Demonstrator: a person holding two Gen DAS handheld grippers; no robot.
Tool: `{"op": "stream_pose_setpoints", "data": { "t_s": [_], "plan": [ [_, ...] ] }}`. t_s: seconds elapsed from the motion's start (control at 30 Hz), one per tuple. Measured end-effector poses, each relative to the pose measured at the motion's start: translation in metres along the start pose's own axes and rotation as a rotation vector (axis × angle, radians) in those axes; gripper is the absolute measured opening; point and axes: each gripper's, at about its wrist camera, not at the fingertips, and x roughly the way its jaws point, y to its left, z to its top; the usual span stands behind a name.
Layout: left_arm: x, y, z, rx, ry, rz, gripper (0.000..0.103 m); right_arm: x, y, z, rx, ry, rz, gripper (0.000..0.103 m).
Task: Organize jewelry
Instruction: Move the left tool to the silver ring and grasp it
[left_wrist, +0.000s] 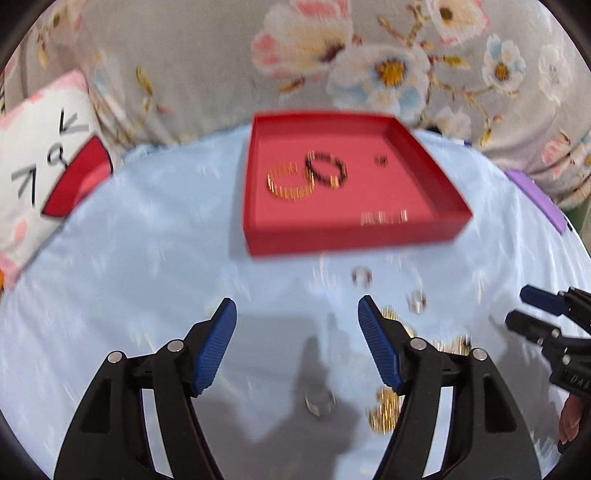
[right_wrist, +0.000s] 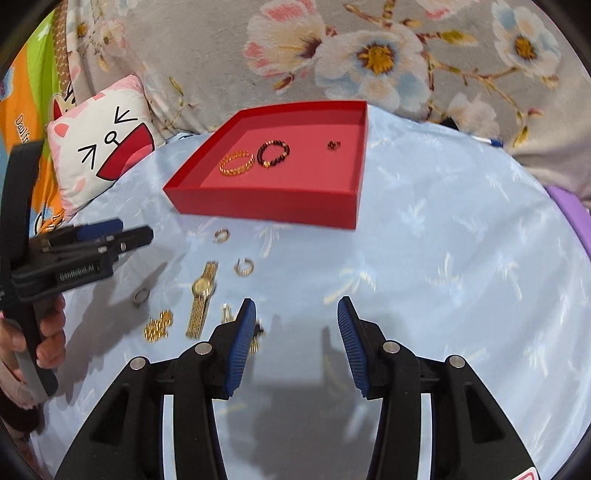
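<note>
While the left view blurs, the right view shows a gold watch — both tongs, left gripper and right gripper, gape wide, empty.

Blurred red tray, gaping left tongs

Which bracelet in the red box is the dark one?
The beaded bracelet in the middle of the red box; the gold bracelet beside it is shiny yellow.

"GenRobot.AI" on left claw body; "Daul…" cut off on orange fabric.
</note>
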Motion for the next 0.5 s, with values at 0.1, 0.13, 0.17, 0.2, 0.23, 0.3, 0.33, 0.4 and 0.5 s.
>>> {"op": "stream_pose_setpoints", "data": {
  "t_s": [0.1,0.13,0.17,0.2,0.23,0.3,0.33,0.4,0.5],
  "plan": [
    [0.004,-0.002,-0.02,-0.004,0.04,-0.002,0.066,-0.003,-0.001,-0.015,0.013,0.008,-0.006,0.045],
    [0.004,-0.003,-0.027,0.001,0.045,0.009,0.066,-0.004,-0.001,-0.019,0.015,0.009,-0.007,0.045],
    [0.003,-0.004,-0.032,0.003,0.046,0.019,0.066,-0.005,-0.001,-0.023,0.014,0.01,-0.01,0.045],
    [0.002,-0.003,-0.037,0.004,0.044,0.026,0.066,-0.006,-0.001,-0.027,0.012,0.011,-0.014,0.045],
    [0.001,-0.003,-0.04,0.004,0.045,0.031,0.066,-0.007,0.0,-0.03,0.012,0.011,-0.016,0.045],
    [0.0,-0.003,-0.048,0.005,0.049,0.034,0.063,-0.006,-0.001,-0.034,0.019,0.019,-0.01,0.045],
    [0.0,-0.004,-0.05,0.009,0.052,0.035,0.061,-0.006,-0.001,-0.036,0.024,0.022,-0.007,0.045],
    [-0.001,-0.007,-0.054,0.022,0.055,0.031,0.056,-0.005,-0.001,-0.037,0.024,0.021,-0.006,0.045],
    [-0.002,-0.009,-0.055,0.026,0.053,0.027,0.051,-0.006,0.001,-0.037,0.011,0.009,-0.021,0.045]
  ]
}}
